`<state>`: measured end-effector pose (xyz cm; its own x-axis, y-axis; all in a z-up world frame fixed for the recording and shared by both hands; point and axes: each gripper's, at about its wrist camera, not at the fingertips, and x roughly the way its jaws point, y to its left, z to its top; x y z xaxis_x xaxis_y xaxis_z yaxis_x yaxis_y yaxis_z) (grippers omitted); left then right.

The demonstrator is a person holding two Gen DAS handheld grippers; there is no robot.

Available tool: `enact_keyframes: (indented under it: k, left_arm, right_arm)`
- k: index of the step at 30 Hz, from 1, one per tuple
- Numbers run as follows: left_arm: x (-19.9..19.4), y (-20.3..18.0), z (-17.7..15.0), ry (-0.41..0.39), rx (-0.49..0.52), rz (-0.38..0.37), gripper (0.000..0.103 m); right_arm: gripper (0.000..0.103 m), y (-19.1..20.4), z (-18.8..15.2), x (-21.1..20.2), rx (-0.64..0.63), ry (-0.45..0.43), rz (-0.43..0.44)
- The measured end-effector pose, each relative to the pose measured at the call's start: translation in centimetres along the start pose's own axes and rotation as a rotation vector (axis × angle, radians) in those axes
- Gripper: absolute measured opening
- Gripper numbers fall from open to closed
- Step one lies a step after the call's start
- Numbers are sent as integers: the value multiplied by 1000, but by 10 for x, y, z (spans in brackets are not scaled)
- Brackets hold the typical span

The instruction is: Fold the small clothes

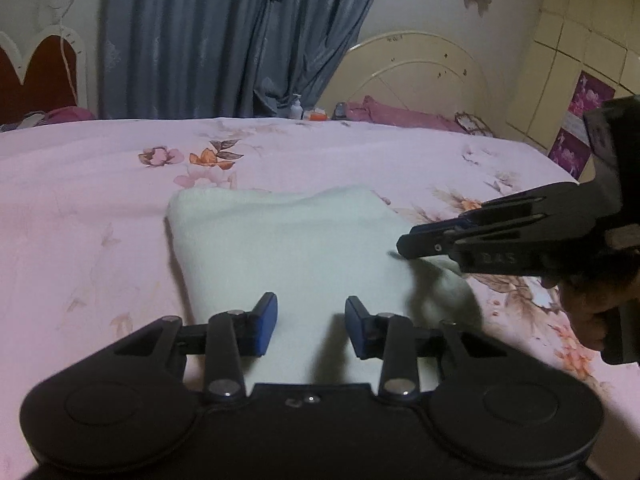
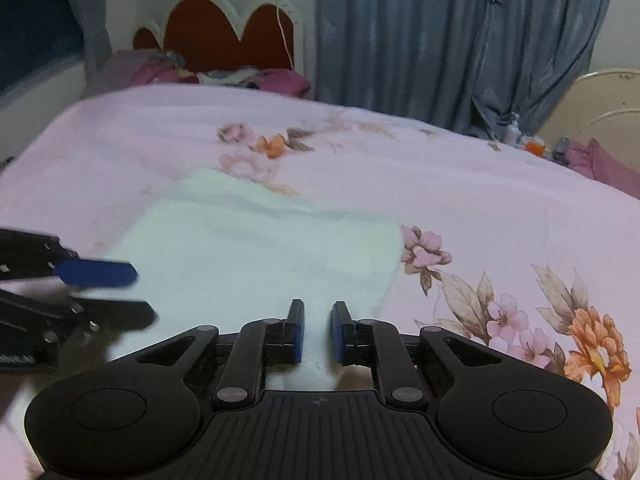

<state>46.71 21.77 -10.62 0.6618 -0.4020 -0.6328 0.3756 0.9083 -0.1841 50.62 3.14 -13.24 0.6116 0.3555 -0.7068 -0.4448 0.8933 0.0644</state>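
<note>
A white folded cloth (image 1: 288, 248) lies on the pink flowered bedspread (image 1: 80, 208); it also shows in the right wrist view (image 2: 256, 248). My left gripper (image 1: 311, 320) is open and empty, its blue pads over the cloth's near edge. My right gripper (image 2: 318, 326) has its jaws a small gap apart and empty, just above the cloth's near right part. The right gripper shows in the left wrist view (image 1: 404, 246) at the cloth's right edge. The left gripper shows in the right wrist view (image 2: 140, 296) at the left, blurred.
The bedspread (image 2: 440, 184) spreads wide around the cloth. A red and white headboard (image 2: 224, 36) and grey-blue curtains (image 1: 224, 36) stand behind. Purple bedding (image 1: 392, 114) and small bottles (image 1: 296, 110) lie past the far edge. A cream wardrobe (image 1: 580, 52) stands at the right.
</note>
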Motion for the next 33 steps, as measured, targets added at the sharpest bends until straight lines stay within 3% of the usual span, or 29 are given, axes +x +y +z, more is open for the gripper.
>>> enact_keyframes:
  k: [3,7,13,17,24,28,33]
  left_arm:
    - [-16,-7,-15,1,-26,6,36]
    - [-30,-16,-38,20,-37,29,36]
    - [-55,-28,-63,43,-72,72,36]
    - [-59,-35,-72,66,-70,117,35]
    - [-67,-48,-77,54,-90,168,35]
    - [-84,-68,-79,29,-80,186,35]
    - [-99,-91,-87,12,-64,199,36]
  right_arm:
    - [12,13,-16,-17,-28,25,74]
    - [12,24,-38,-27,-46,57,79]
    - [13,37,-73,-66,-33,54,165]
    - [12,44,-98,-68,-51,102,138]
    - [12,45,-98,-73,-7,89,114]
    - [13,41,-97,-111,31,15,115]
    - [13,31,-110,-145,67,-10,83]
